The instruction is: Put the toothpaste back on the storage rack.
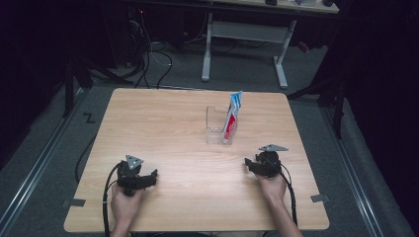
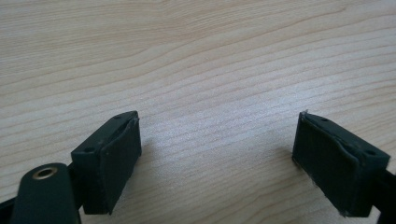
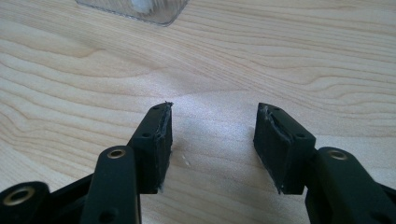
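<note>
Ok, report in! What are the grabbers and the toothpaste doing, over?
Left gripper open, empty, low over table. Right gripper open, empty. Toothpaste tube upright in clear holder. Nothing in the way.

In the right gripper view, the clear holder (image 3: 140, 9) is cut off by the top edge, so just a glassy corner of its base shows; a white patch inside it is too blurred to identify. In the high view, the print on the toothpaste tube (image 1: 231, 118) is too small to read, and its lower end sits behind the holder's (image 1: 215, 123) clear wall. The forearms are cut off by the near edge. Small items on the far desk (image 1: 276, 6) are cropped and unidentifiable.
</note>
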{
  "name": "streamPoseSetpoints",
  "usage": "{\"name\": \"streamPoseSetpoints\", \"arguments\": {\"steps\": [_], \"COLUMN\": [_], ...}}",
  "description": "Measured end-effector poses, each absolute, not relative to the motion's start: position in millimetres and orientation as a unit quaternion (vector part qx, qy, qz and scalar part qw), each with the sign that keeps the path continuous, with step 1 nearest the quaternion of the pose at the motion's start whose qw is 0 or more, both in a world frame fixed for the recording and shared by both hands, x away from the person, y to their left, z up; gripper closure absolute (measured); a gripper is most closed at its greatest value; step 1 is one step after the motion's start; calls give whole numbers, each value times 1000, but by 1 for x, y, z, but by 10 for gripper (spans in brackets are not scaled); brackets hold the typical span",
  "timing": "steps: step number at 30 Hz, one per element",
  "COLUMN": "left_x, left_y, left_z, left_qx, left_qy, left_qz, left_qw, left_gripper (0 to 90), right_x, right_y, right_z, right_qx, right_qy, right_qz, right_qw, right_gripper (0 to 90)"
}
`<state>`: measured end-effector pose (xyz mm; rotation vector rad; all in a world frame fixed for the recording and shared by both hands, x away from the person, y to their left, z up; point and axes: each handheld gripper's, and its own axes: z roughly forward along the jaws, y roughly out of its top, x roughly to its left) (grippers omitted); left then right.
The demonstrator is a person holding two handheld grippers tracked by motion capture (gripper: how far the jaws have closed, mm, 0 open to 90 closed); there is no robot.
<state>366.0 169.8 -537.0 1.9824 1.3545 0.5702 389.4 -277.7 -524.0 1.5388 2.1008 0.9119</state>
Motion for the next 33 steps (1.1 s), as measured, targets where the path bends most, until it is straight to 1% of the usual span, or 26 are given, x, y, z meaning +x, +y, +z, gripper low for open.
{"name": "streamPoseSetpoints", "arguments": {"steps": [14, 24, 33], "left_x": [366, 366, 365], "left_y": [170, 170, 169], "left_z": [-537, -537, -537], "left_qx": [758, 758, 759], "left_qy": [518, 518, 517], "left_qz": [218, 218, 217], "left_qw": [331, 331, 332], "left_gripper": [157, 157, 157], "right_x": [390, 386, 384], "right_y": [-275, -271, -271], "right_z": [-526, -531, -531], "right_qx": [544, 528, 532], "right_qy": [747, 750, 748], "right_qz": [321, 320, 318], "right_qw": [209, 237, 240], "right_gripper": [462, 448, 423]}}
